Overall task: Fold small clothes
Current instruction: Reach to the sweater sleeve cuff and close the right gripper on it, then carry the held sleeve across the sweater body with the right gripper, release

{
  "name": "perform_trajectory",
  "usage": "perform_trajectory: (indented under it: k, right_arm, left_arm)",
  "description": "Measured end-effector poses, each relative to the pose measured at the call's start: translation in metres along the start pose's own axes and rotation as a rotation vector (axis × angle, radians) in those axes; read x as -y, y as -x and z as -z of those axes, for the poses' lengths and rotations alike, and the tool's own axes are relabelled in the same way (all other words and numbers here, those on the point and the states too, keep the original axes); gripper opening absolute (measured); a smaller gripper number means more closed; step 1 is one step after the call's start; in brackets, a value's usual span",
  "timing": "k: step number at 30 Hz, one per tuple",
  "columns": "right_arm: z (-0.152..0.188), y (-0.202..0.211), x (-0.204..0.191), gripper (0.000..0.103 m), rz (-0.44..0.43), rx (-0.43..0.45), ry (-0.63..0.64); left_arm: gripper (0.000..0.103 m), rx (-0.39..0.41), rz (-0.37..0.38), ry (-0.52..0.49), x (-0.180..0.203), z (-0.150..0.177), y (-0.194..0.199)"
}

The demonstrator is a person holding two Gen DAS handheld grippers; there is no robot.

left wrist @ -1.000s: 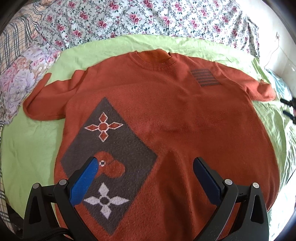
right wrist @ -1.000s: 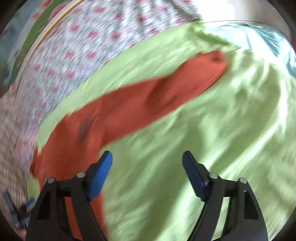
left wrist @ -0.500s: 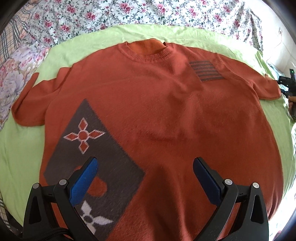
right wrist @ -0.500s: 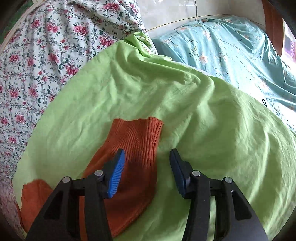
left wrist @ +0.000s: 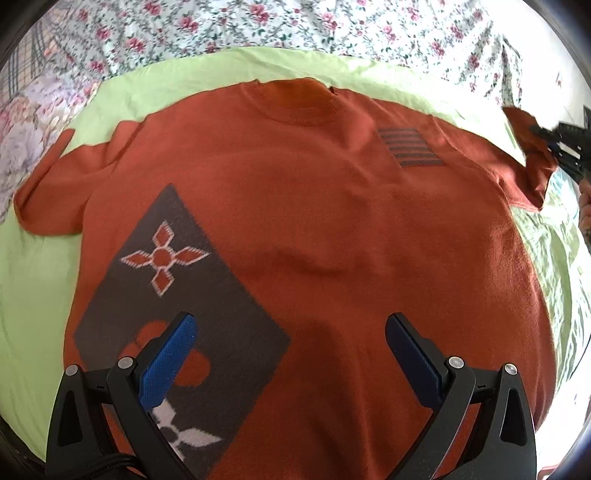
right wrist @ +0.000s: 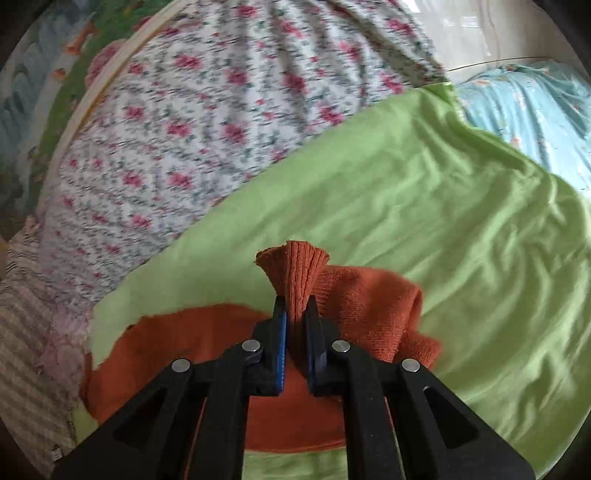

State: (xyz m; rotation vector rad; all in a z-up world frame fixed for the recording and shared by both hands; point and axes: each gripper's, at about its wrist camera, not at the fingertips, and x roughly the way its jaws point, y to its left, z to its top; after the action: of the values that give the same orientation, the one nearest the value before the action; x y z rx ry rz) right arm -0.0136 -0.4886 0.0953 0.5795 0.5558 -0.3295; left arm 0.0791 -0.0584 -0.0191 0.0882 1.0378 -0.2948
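Note:
An orange knit sweater (left wrist: 332, 221) lies flat, front up, on a green sheet (left wrist: 33, 280). It has a dark diamond patch (left wrist: 177, 306) at lower left and a striped chest patch (left wrist: 410, 146). My left gripper (left wrist: 290, 332) is open and empty, hovering over the sweater's lower body. My right gripper (right wrist: 295, 306) is shut on the ribbed cuff of the sweater's sleeve (right wrist: 295, 273) and holds it lifted off the sheet; it also shows at the right edge of the left wrist view (left wrist: 554, 142).
A floral quilt (left wrist: 295, 26) lies behind the green sheet, also in the right wrist view (right wrist: 192, 122). A light blue floral cover (right wrist: 528, 107) lies at the right. More patterned bedding (left wrist: 22, 122) is at the far left.
My right gripper closed on the sleeve cuff and raised it off the sheet. My left gripper stayed open and shifted slightly over the sweater's lower body.

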Motion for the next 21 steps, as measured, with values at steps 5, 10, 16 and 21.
perform_trajectory:
  k: [5,10,16,21]
  right_arm:
    - [0.059,-0.043,-0.118,0.009,-0.289,-0.128,0.023]
    - [0.121,-0.107,-0.227,0.009,-0.435,-0.302,0.092]
    - [0.189,-0.168,-0.300,0.009,-0.498,-0.465,0.153]
    - [0.215,-0.199,-0.319,0.009,-0.503,-0.523,0.157]
  left_arm:
    - [0.102,0.030,-0.004,0.058,-0.026,0.007,0.013]
    - [0.102,0.046,-0.009,0.130,-0.056,0.012,0.020]
    - [0.102,0.051,-0.035,0.181,-0.082,0.016,0.021]
    - [0.102,0.064,-0.032,0.196,-0.094,0.007,0.014]
